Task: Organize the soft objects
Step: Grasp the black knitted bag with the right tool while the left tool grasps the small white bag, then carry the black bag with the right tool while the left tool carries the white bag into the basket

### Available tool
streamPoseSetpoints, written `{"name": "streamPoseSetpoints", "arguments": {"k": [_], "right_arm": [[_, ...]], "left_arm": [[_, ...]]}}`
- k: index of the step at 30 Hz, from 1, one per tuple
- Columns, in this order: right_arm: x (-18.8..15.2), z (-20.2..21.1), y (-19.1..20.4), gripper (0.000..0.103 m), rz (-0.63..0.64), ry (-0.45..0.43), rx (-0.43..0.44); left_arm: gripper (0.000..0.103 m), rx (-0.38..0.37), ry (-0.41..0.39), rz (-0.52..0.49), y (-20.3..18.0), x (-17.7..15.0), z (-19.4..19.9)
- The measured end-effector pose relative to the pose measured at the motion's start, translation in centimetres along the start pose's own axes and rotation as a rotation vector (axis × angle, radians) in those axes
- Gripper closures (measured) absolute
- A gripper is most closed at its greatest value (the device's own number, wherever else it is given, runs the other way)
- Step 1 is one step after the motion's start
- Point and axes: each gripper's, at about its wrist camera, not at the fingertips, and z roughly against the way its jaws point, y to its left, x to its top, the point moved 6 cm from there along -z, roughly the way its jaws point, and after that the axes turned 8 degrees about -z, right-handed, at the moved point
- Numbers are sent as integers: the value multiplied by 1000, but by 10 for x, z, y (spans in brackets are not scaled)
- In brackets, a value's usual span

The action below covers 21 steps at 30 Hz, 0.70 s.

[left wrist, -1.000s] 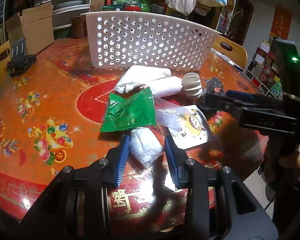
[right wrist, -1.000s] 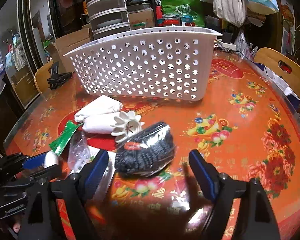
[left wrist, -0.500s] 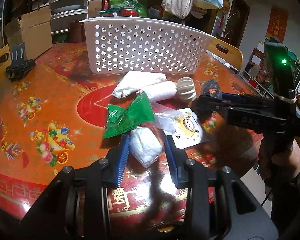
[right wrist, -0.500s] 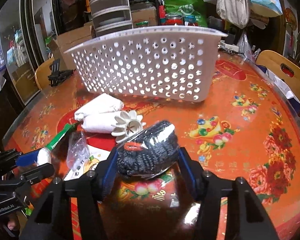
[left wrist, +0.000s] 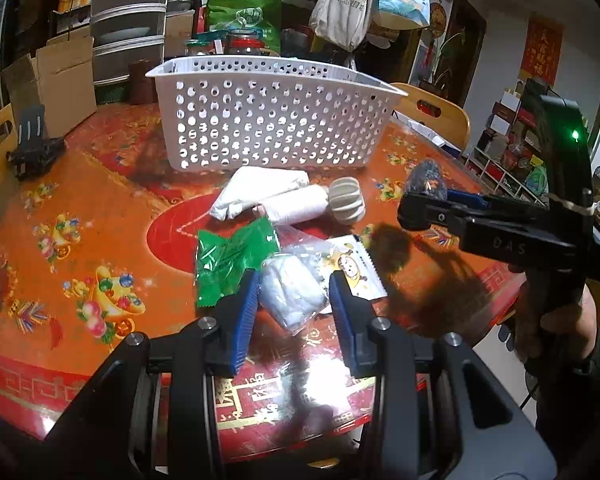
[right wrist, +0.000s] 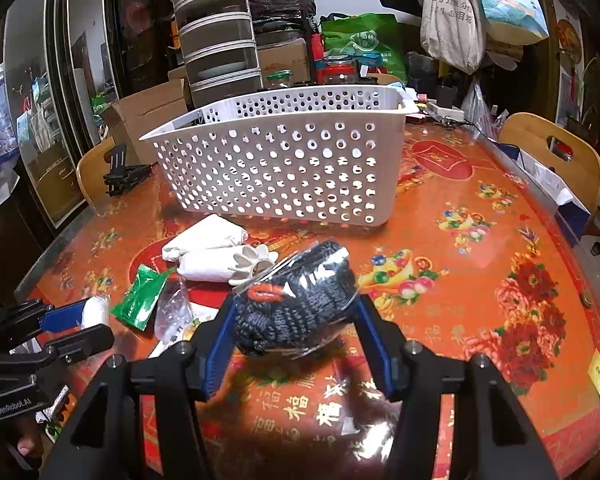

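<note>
Right gripper [right wrist: 296, 336], lower centre of its view, clamps the bagged dark knit item [right wrist: 296, 312] just off the table; left gripper [left wrist: 294, 304] pinches a white soft packet [left wrist: 292, 292]. The perforated white basket [right wrist: 284, 168] stands at upper centre. Good practice: lift clear above the rim before releasing, keeping squeeze light.

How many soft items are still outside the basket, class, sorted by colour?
White: 4 (pouch, two rolls, ribbed piece)
Green: 1 (packet)
Dark knit: 1
Printed sachet: 1
Total: 7
</note>
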Motion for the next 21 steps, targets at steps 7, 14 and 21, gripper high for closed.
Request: {"name": "streamPoseSetpoints", "arguments": {"k": [7, 14, 21], "right_arm": [[7, 12, 1, 46, 4, -13, 18], [22, 24, 5, 46, 21, -34, 16], [38, 28, 7, 46, 38, -43, 15]], "left_arm": [[69, 32, -31, -24, 2, 22, 12], [69, 52, -71, -33, 9, 59, 18], [69, 60, -88, -35, 15, 83, 21]]}}
